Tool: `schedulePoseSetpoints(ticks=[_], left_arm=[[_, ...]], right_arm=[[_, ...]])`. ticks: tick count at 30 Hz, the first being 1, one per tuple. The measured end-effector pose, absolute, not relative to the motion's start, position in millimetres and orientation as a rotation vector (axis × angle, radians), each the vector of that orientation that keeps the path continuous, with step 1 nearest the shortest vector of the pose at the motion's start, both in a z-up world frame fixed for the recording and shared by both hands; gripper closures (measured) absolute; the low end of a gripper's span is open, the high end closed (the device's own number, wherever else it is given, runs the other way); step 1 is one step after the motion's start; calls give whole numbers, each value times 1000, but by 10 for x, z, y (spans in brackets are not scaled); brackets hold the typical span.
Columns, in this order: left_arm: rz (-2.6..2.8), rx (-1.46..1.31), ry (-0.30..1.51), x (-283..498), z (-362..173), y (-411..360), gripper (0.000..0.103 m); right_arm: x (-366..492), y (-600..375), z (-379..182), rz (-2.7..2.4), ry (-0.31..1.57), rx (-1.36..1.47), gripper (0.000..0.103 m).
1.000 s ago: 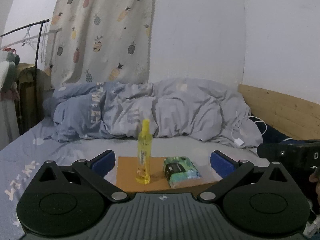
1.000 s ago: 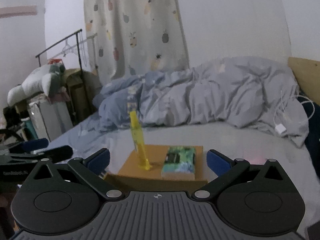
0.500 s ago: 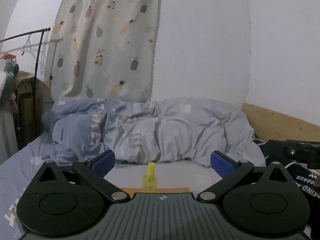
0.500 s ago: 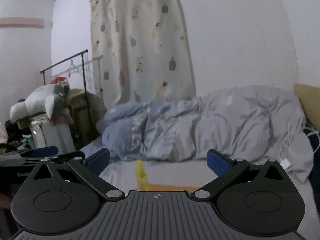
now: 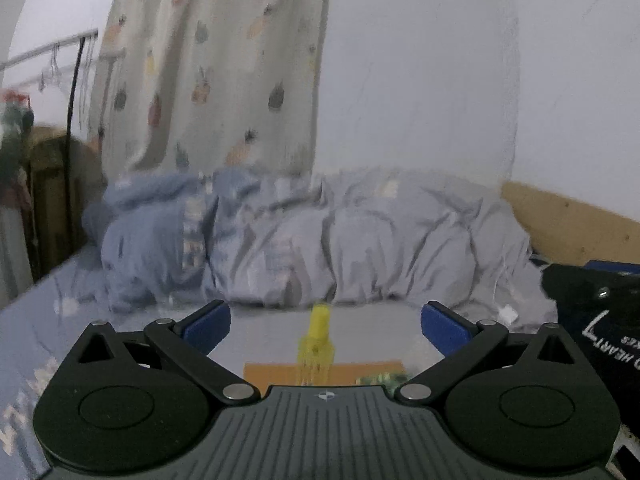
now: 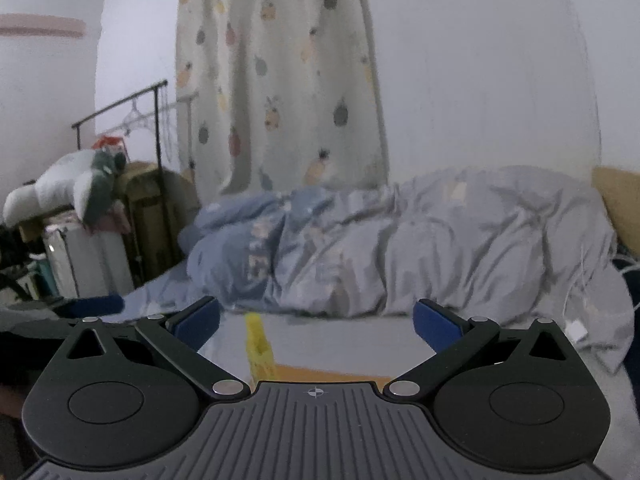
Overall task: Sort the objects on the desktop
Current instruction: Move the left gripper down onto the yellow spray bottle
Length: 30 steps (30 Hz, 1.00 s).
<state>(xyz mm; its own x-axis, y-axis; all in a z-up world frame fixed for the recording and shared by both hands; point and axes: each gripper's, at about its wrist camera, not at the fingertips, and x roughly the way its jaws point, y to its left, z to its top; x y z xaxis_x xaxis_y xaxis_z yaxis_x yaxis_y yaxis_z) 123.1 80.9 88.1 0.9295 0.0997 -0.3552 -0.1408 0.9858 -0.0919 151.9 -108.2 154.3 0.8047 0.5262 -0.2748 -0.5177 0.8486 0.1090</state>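
Yellow bottle stands upright ahead of and below both grippers, on an orange board on the bed.

Its long axis is vertical. In the left wrist view it sits almost centred under the left gripper; in the right wrist view the bottle lies left of centre, so the left looks better lined up. A green pack lies just right of the bottle. Right gripper and left alike gape wide, holding and touching nothing.
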Motion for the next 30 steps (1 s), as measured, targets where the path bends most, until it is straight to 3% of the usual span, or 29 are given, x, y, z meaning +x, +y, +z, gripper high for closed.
schedulePoseSetpoints(ticks=[22, 25, 30], left_arm=[[133, -106, 506, 2300, 25, 1067, 0], [131, -103, 521, 2395, -42, 1092, 2], [123, -104, 532, 2464, -90, 1104, 15]], right_arm=[[2156, -1051, 540, 528, 516, 124, 0], [2229, -1097, 463, 528, 547, 167, 0], [2303, -1116, 368, 530, 573, 205, 0]])
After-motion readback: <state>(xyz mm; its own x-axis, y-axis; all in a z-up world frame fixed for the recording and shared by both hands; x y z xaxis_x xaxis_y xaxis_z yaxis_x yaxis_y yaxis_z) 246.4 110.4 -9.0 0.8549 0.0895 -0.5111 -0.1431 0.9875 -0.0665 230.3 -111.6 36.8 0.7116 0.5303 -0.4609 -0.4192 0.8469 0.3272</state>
